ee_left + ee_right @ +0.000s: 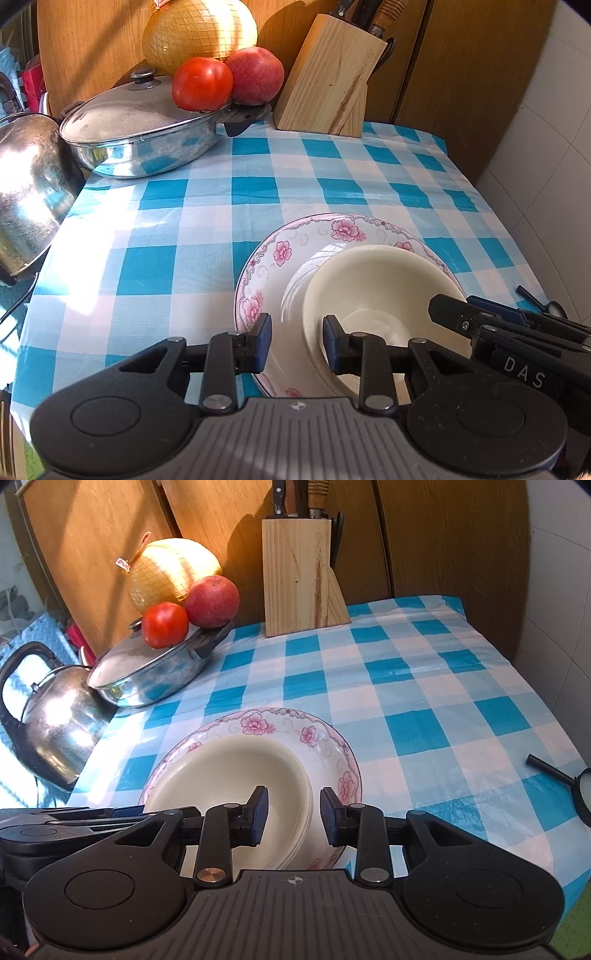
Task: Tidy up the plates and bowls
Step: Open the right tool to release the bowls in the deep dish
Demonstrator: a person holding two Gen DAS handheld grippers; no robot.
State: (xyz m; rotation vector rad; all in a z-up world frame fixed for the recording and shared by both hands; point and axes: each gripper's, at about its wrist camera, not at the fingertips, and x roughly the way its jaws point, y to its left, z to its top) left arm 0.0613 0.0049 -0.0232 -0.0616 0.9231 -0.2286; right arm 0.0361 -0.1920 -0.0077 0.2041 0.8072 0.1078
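Observation:
A cream bowl (384, 280) (229, 771) lies tilted inside a wide floral-rimmed plate (280, 254) (306, 734) on the blue checked tablecloth (177, 229). My left gripper (297, 341) straddles the bowl's left rim. One pad is inside the bowl and the other stands clear over the plate's inner slope, so it is open. My right gripper (294, 819) straddles the bowl's right rim with a gap at both pads, also open. Each gripper shows at the edge of the other's view: the right gripper (491, 328) and the left gripper (74, 823).
A lidded steel pan (140, 125) at the back left carries a tomato (202, 84) and an apple (255, 75), with a netted pomelo (199, 31) behind. A kettle (55, 716) stands left, a knife block (299, 576) at the back and a magnifying glass (583, 794) at the right.

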